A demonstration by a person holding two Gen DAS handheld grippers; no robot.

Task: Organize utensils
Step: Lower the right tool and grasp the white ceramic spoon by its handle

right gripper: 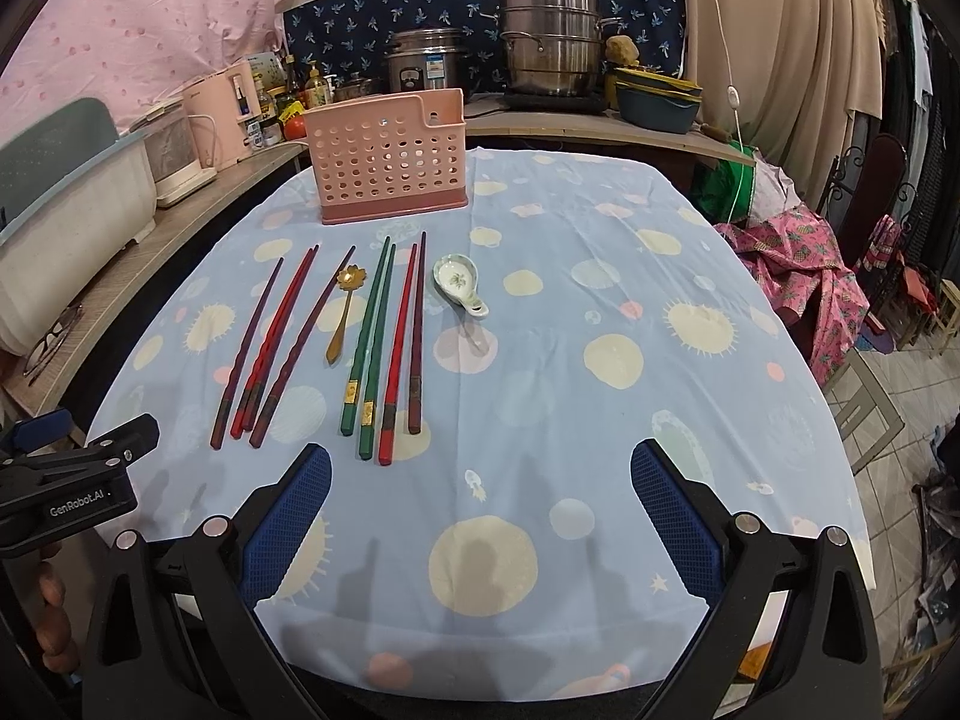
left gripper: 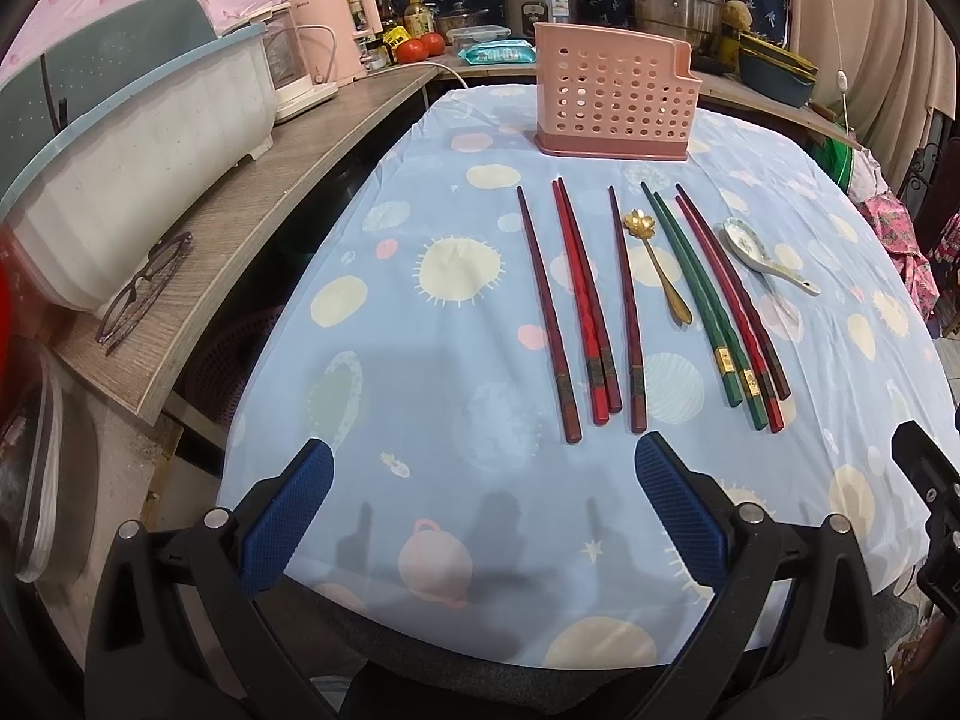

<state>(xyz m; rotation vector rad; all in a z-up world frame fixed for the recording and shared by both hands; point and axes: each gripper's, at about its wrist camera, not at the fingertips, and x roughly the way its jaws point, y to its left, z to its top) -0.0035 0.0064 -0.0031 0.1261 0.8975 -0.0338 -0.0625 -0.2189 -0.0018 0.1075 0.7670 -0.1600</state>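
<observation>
Several chopsticks lie side by side on the blue patterned tablecloth: dark red and bright red ones on the left, a green pair and two more red ones on the right. A gold flower spoon rests between them, and a white ceramic spoon lies furthest right. Behind them stands a pink perforated utensil holder. My left gripper hovers open near the table's front edge, just short of the chopstick ends. In the right wrist view my right gripper is open too, right of the chopsticks, with the holder beyond.
A wooden counter along the left carries a dish rack, glasses, a pink kettle and bottles. Steel pots stand at the back. A chair with pink cloth is off the table's right side. A hand holds the left gripper.
</observation>
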